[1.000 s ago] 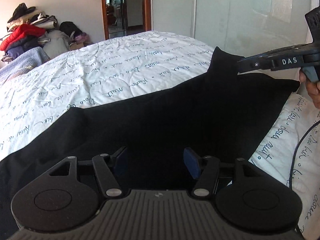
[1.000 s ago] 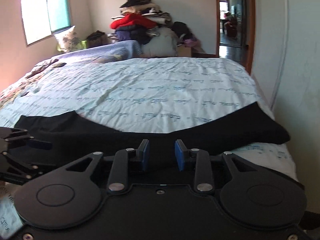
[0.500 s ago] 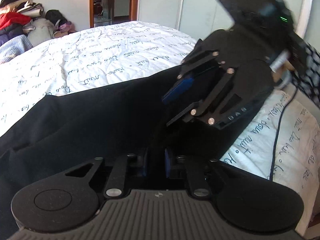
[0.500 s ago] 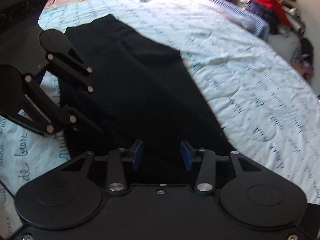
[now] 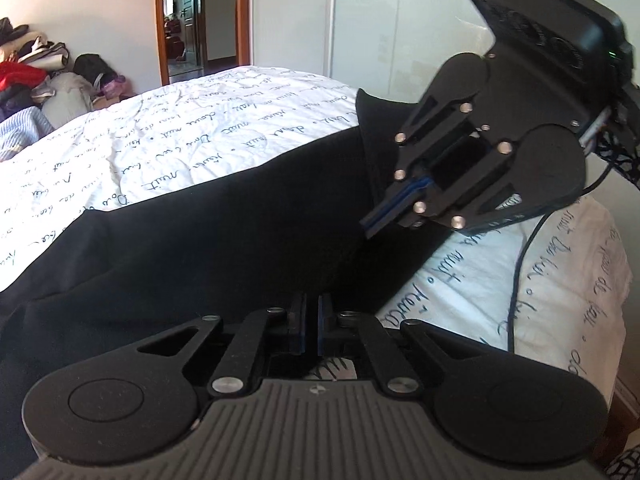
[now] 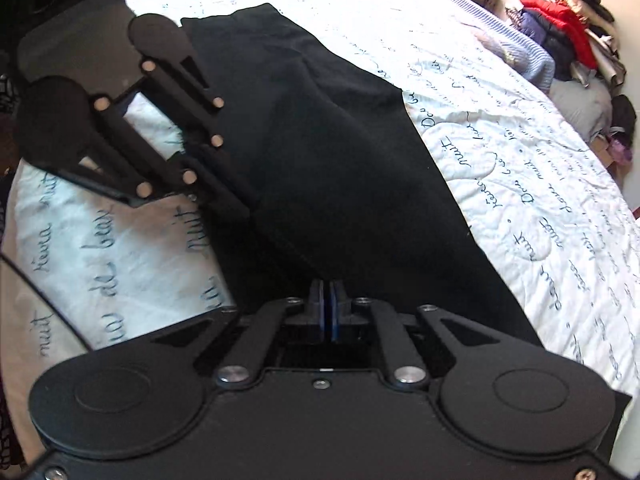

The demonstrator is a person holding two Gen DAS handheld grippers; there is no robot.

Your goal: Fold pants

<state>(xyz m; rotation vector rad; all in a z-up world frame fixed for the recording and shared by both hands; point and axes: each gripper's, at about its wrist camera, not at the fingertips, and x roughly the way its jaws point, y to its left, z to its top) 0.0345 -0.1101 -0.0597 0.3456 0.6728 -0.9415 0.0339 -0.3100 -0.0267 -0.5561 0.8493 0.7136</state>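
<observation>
Left wrist view: left claw [image 5: 311, 322] has its pads nearly pressed together on the near edge of the black pants [image 5: 224, 240]. Fabric between the pads can't be confirmed from this view, but it reads as a pinch. Right claw [image 5: 378, 220] sits further along the same edge, blue pads pressed together, also pinching the pants by the look of it.

Right wrist view agrees: right claw [image 6: 329, 312] closed at the cloth edge, left claw [image 6: 236, 204] at the same edge, further from the camera. Pants lie flat along the side of the bed [image 6: 520, 184], on the white quilt with script print, one long dark strip.

Judgement: both grips set, lift-and-fold comes next. To do it well:
- raise both claws together and level, so the edge stays straight
- keep tension between the two grips, no sag in the middle
- carry across and lay the edge onto the far edge, then release
- watch the cable [image 5: 520, 272] trailing over the quilt by the right claw, snag risk

Count: one pair of pants, two claws, one bed, one clothes pile [image 6: 560, 36] at the far wall.
</observation>
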